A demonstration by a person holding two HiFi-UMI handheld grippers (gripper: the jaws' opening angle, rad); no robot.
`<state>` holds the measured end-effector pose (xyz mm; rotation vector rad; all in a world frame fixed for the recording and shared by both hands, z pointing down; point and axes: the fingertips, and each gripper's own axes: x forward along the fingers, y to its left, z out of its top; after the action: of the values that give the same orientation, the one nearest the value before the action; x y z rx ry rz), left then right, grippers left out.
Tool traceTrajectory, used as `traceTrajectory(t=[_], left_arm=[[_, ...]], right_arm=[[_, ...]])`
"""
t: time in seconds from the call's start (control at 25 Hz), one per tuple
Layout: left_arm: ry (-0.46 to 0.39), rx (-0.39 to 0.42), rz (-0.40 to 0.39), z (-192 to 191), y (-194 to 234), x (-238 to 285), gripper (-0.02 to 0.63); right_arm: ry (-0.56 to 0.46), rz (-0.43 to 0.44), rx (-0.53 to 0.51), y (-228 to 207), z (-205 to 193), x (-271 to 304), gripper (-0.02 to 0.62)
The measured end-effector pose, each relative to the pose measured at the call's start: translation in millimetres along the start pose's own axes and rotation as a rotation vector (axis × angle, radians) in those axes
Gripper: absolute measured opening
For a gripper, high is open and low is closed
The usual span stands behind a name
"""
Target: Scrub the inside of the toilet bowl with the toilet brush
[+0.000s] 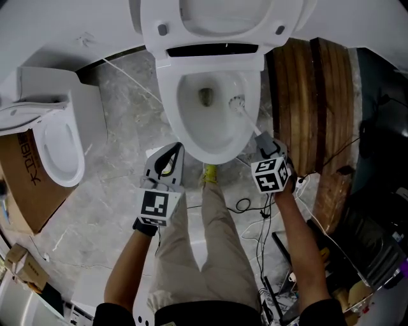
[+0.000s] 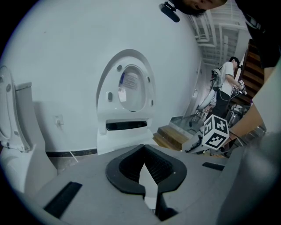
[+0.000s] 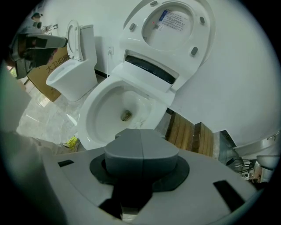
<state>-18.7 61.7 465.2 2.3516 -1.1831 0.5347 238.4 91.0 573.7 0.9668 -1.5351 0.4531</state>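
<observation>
The white toilet bowl (image 1: 185,130) stands ahead with its lid (image 1: 223,19) raised. Inside it, on the right wall, rests the white head of the toilet brush (image 1: 237,102); its thin handle slants down to my right gripper (image 1: 262,141), which is shut on it. In the right gripper view the closed grey jaws (image 3: 141,147) hide the brush, and the bowl (image 3: 105,114) lies beyond them. My left gripper (image 1: 172,153) hangs before the bowl's front rim, tips together and holding nothing. In the left gripper view (image 2: 142,151) it faces the lid (image 2: 129,88).
A second white toilet (image 1: 57,153) and a cardboard box (image 1: 22,184) stand at the left. Wooden steps (image 1: 312,108) rise just right of the bowl. Cables (image 1: 252,207) trail on the marble floor near my legs. A person (image 2: 228,74) works in the far background.
</observation>
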Motion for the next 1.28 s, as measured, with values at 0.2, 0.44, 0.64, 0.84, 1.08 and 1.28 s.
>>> traceTrajectory(t=[0.2,0.44,0.64,0.84,1.08,1.28], left_arm=[[0.001,-0.003,0.001,-1,-1,-2,0.017],[0.003,-0.005,-0.007,-3,-6,-5,0.017],[0.017,-0.016,-0.017,-9,-15,-8,0.017],[0.023,-0.04,-0.029,-13,-27,-10,0.017],[0.042,-0.036,-0.035,-21,-28,-12,0.017],[0.041,-0.038,-0.034,-21,-28,-13,0.017]], right_arm=[[0.01,0.016,0.005,13,-13,-7,0.147],[0.019,0.033,-0.008,30,-26,-17,0.147],[0.024,0.051,0.005,42,-35,-24,0.147],[0.032,0.056,0.014,51,-41,-31,0.147],[0.033,0.08,0.019,64,-44,-34,0.147],[0.046,0.09,0.024,71,-49,-40,0.147]])
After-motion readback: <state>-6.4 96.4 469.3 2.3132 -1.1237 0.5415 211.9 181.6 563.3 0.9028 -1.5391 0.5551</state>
